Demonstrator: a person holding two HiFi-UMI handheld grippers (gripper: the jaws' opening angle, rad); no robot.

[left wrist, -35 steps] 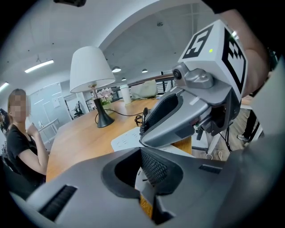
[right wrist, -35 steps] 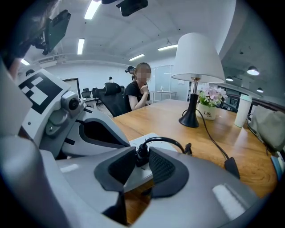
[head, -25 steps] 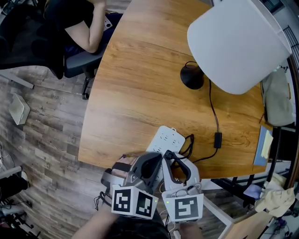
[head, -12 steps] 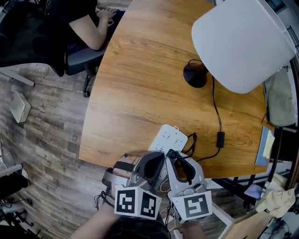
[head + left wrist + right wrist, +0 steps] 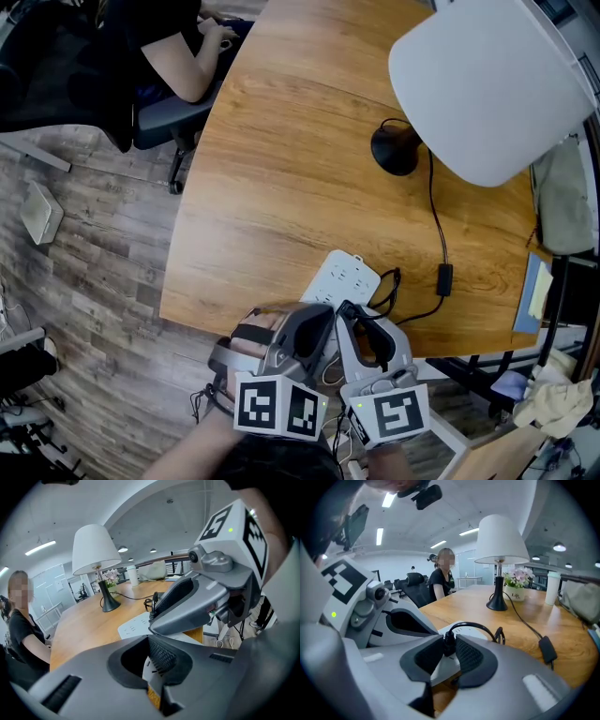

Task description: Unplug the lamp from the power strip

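A wooden table [image 5: 281, 169] holds a lamp [image 5: 487, 84] with a white shade at the far right, and its black cord [image 5: 434, 216] runs to a white power strip [image 5: 349, 277] at the near edge. The right gripper [image 5: 450, 641] is clamped on the black plug [image 5: 448, 648], which sits in the strip. The left gripper [image 5: 149, 660], just left of it, rests over the strip's near end, its jaws slightly apart with white showing in the gap.
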